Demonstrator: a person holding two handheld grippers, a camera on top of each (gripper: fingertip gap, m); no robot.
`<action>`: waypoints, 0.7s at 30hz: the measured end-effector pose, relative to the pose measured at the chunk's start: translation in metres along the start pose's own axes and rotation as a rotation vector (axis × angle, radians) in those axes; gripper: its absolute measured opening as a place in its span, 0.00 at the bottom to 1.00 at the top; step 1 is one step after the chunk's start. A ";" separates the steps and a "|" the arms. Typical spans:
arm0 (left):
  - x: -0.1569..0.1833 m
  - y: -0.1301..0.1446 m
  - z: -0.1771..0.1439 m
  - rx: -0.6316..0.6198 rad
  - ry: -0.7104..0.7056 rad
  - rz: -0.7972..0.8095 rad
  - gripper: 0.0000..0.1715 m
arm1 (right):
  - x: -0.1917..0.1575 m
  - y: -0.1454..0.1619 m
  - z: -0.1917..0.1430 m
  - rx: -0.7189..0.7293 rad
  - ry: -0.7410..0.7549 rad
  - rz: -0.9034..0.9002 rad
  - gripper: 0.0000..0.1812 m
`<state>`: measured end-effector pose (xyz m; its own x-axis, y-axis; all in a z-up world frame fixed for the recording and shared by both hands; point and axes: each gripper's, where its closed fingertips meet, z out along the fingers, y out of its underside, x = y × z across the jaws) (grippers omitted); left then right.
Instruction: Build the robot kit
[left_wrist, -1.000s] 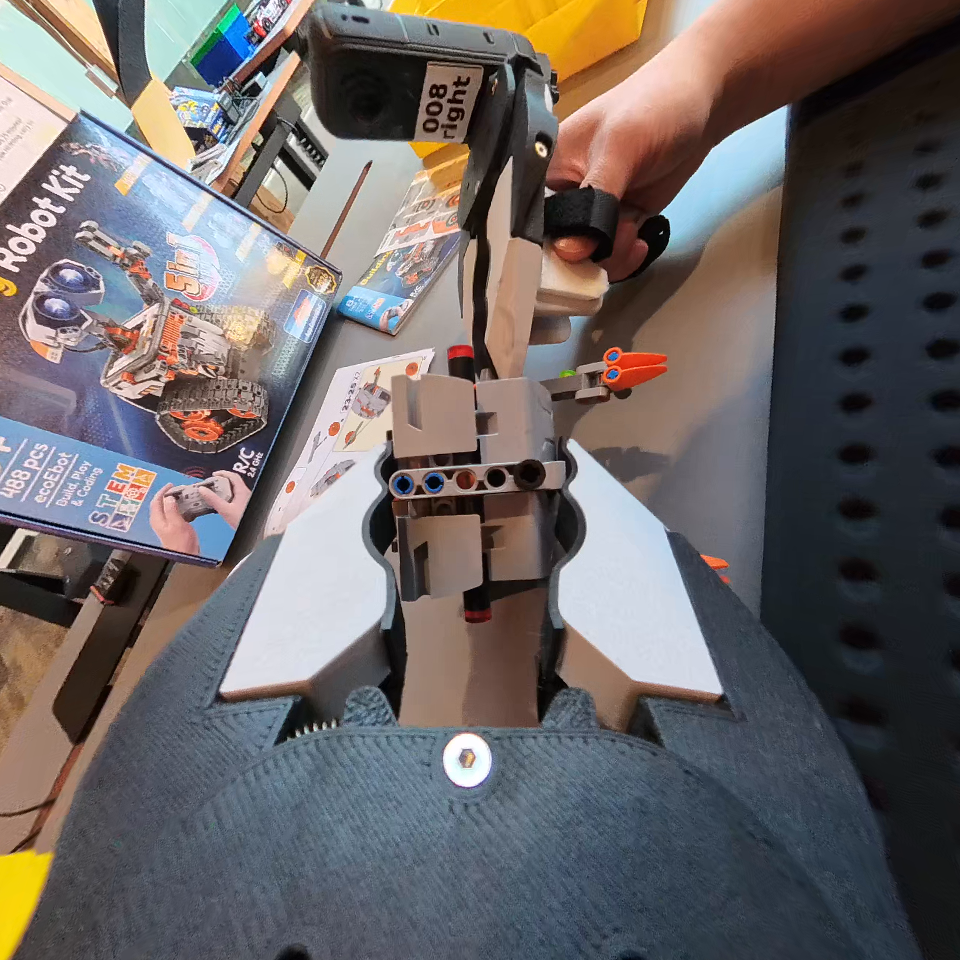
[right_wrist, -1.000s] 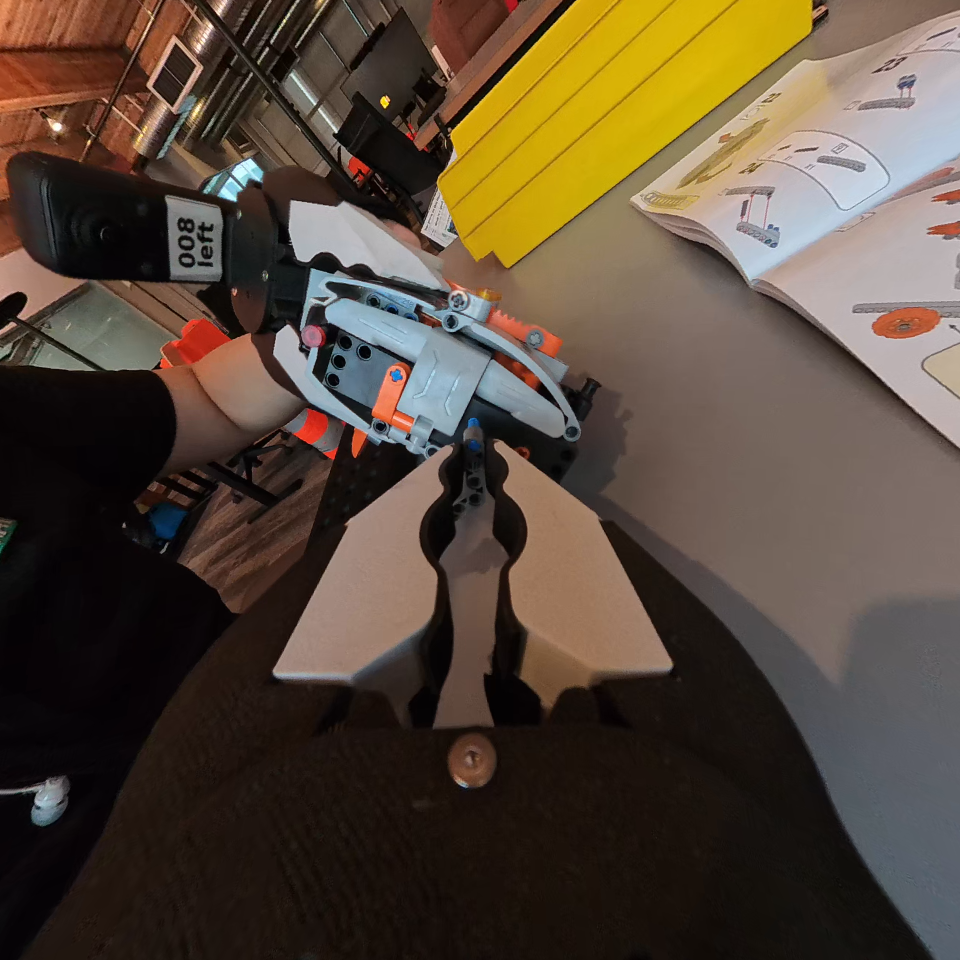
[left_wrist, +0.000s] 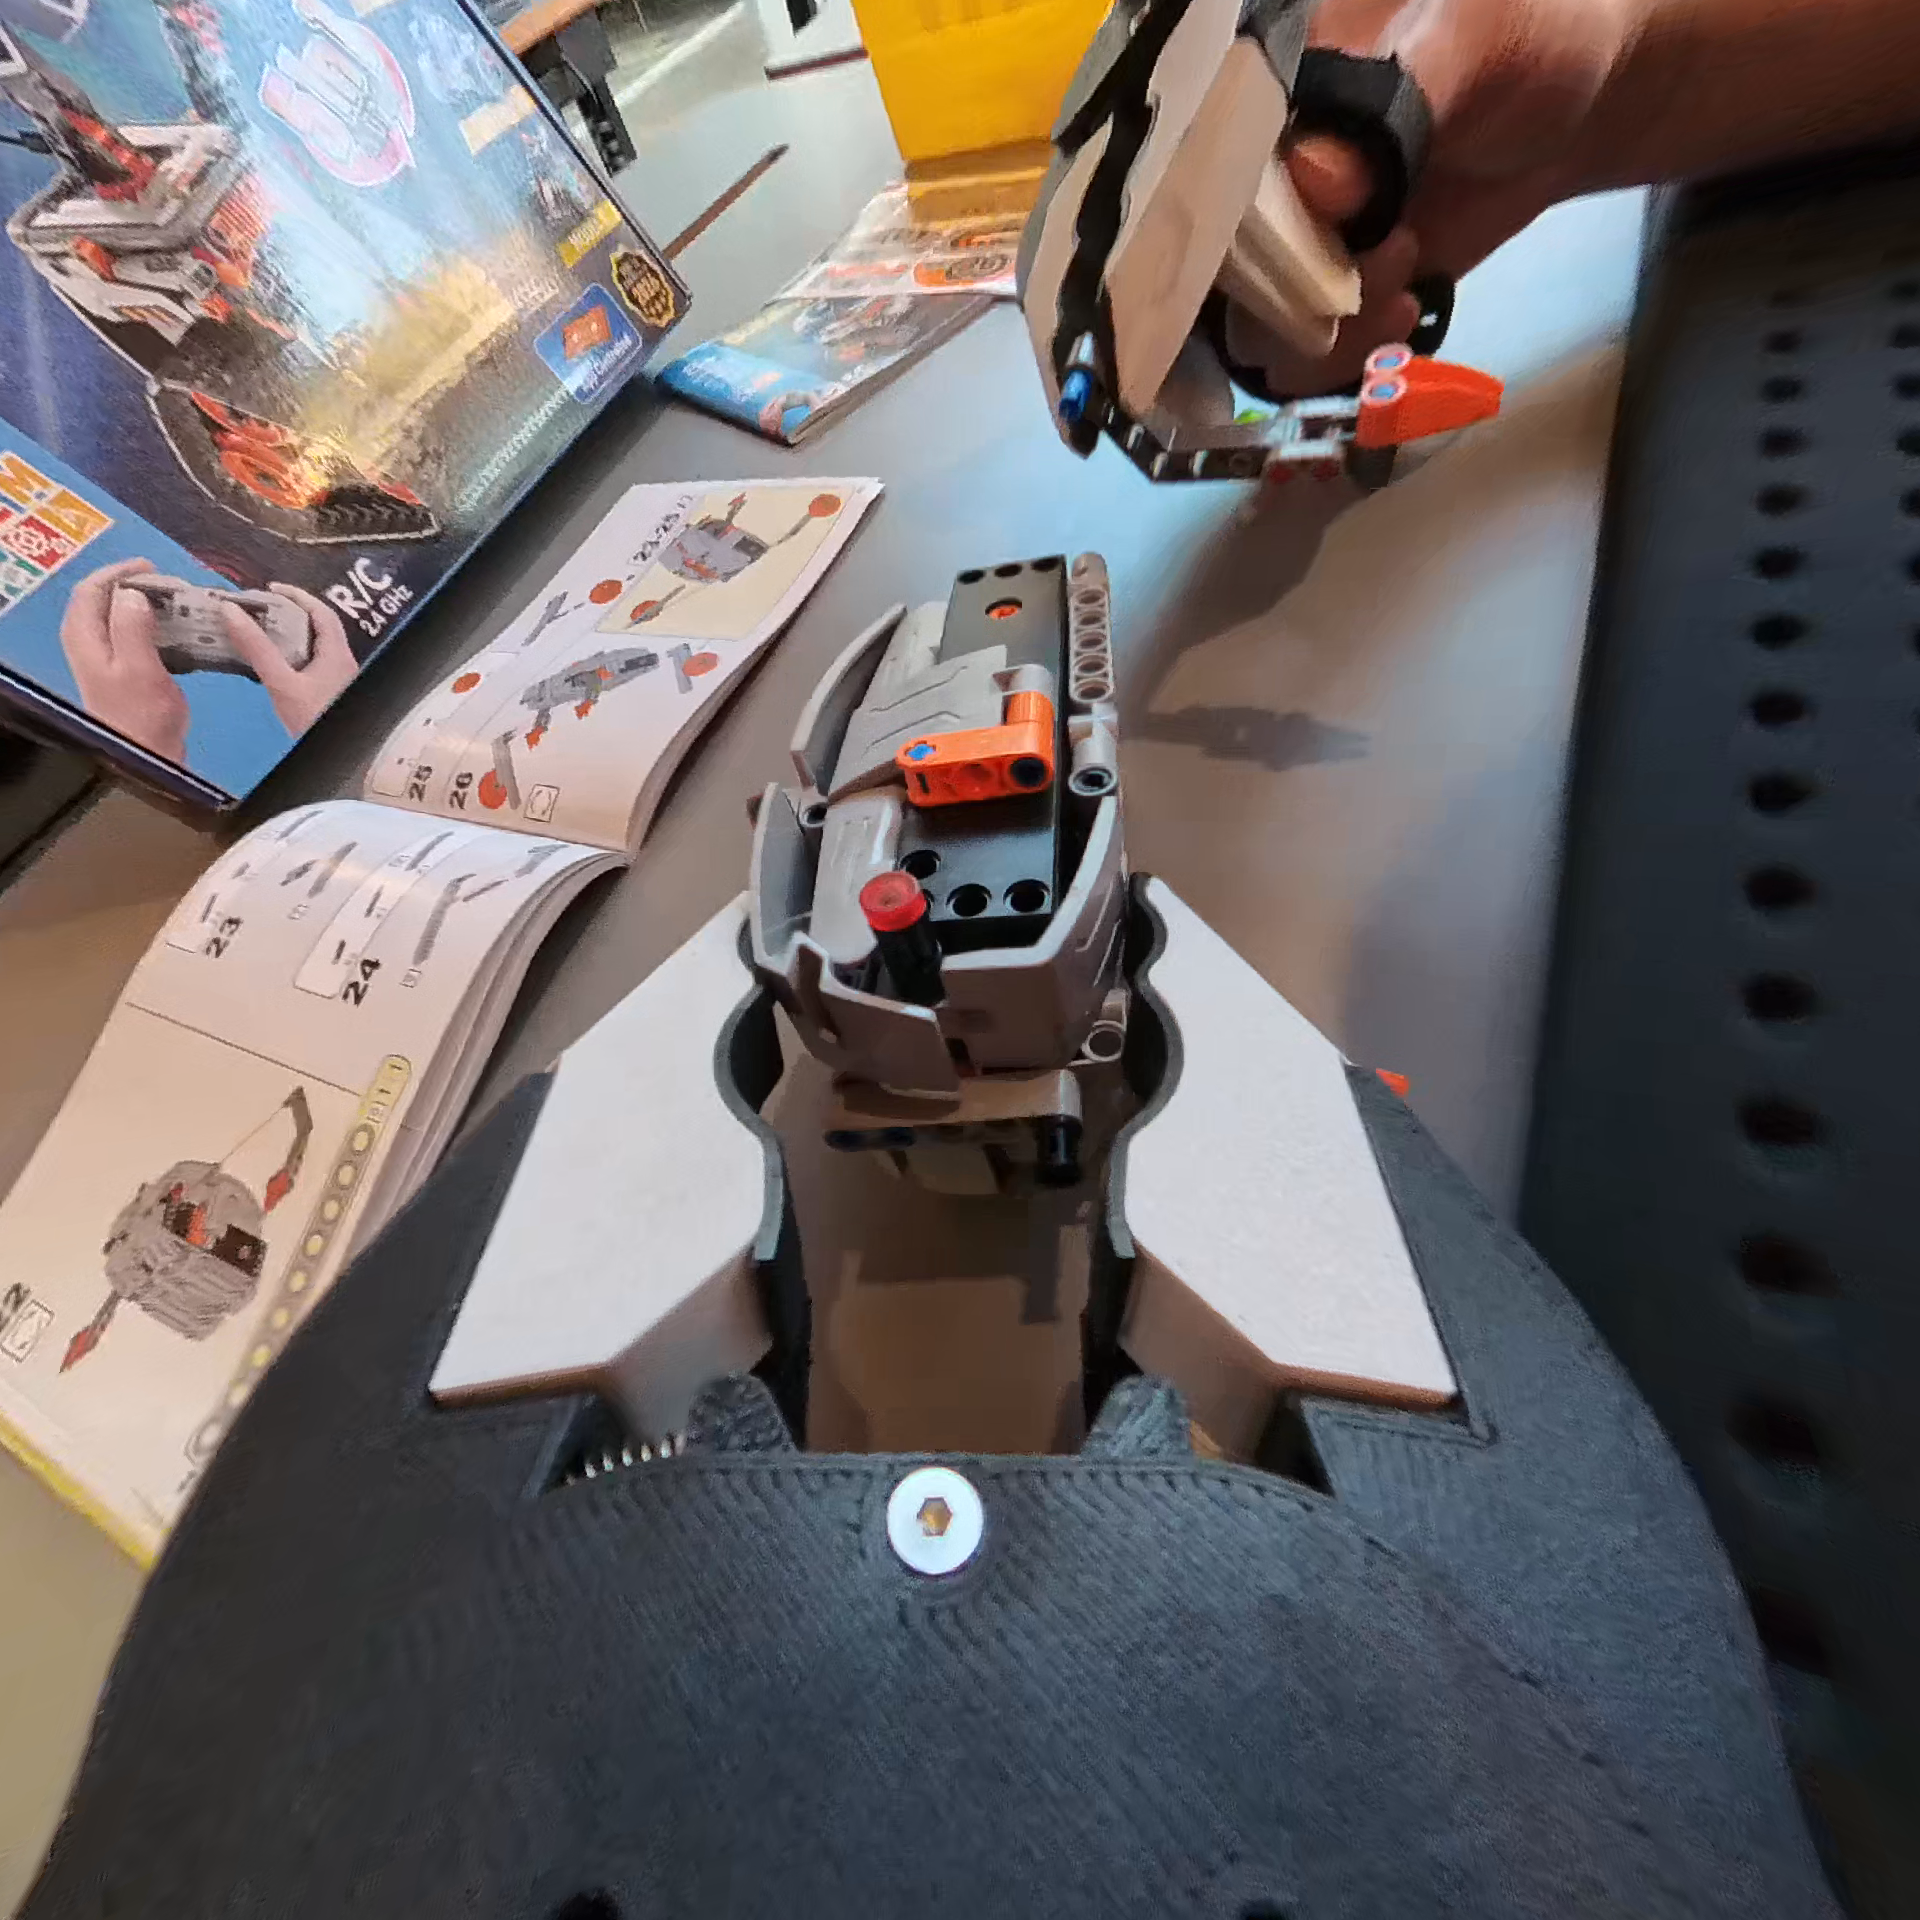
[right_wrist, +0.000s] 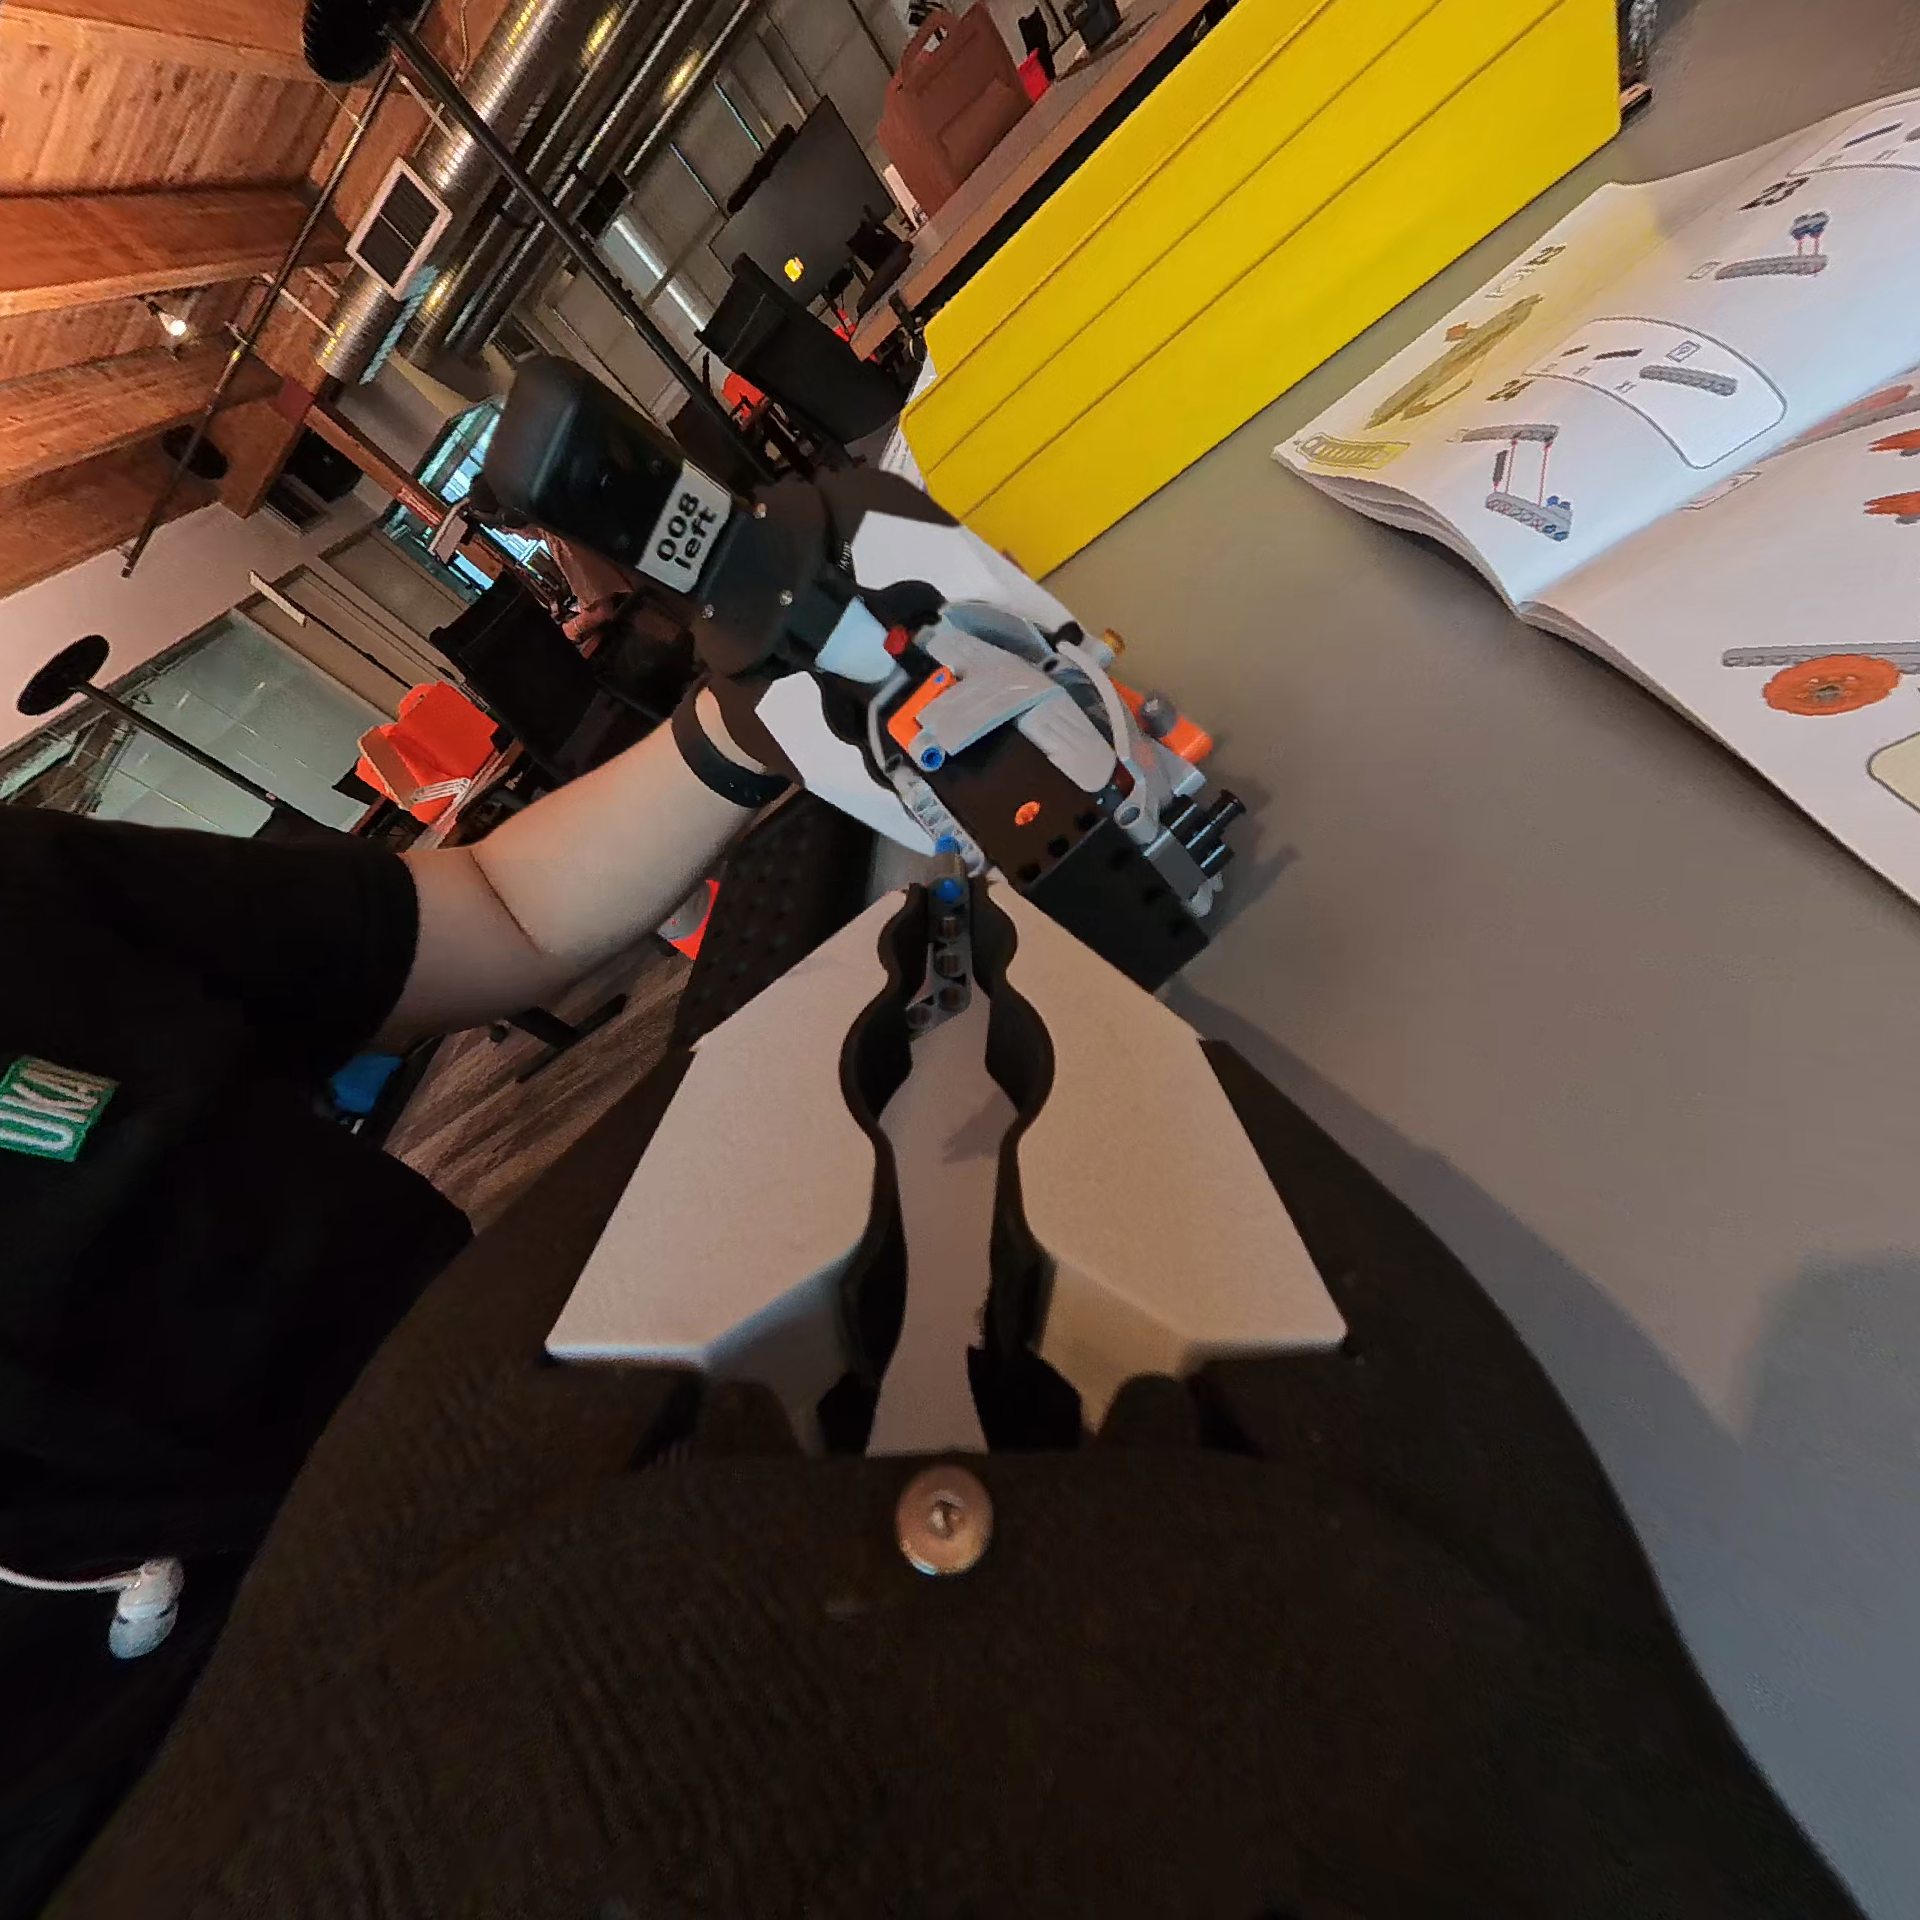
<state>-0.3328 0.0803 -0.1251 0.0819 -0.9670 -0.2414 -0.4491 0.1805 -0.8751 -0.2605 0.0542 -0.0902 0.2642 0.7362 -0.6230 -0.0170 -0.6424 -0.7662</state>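
1. Your left gripper (left_wrist: 940, 997) has its jaws clamped on the near end of the grey and black model (left_wrist: 966, 831). Your right gripper (right_wrist: 948, 935) has its jaws pinched narrow on a thin grey beam (right_wrist: 943, 961) that carries a blue pin.
2. The model sits in the centre of the left wrist view. Its long axis runs straight away from the left jaws, toward the upper middle of the frame.
3. In the left wrist view, the beam hangs at upper right, well apart from the model's far end. An orange claw (left_wrist: 1429, 400) sits at its outer end.
4. In the right wrist view, the beam's tip lies just beside the model's black block, at frame centre. Whether they touch cannot be told.
5. The right gripper is the one nearer the model's free end.
6. An open booklet (left_wrist: 343, 1039) lies at lower left on the grey table (left_wrist: 1299, 935). A printed kit box (left_wrist: 260, 312) fills the upper left, and a yellow bin (right_wrist: 1247, 291) stands beyond.
7. Box, booklet and gripper tags bear writing, which is left unread here.
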 end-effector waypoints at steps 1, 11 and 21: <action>0.001 0.001 0.000 -0.005 -0.001 -0.001 0.38 | -0.002 -0.001 0.000 0.005 -0.008 -0.007 0.03; -0.006 -0.079 -0.063 0.297 -0.203 -0.157 0.17 | -0.056 -0.019 0.006 0.087 -0.101 -0.308 0.03; 0.053 -0.124 -0.010 0.298 0.047 -0.177 0.03 | -0.087 -0.019 0.003 0.096 -0.205 -0.359 0.04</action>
<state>-0.2817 0.0052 -0.0250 0.0906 -0.9940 -0.0618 -0.1513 0.0476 -0.9873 -0.2863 0.0025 -0.0217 0.0724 0.9429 -0.3250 -0.0513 -0.3219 -0.9454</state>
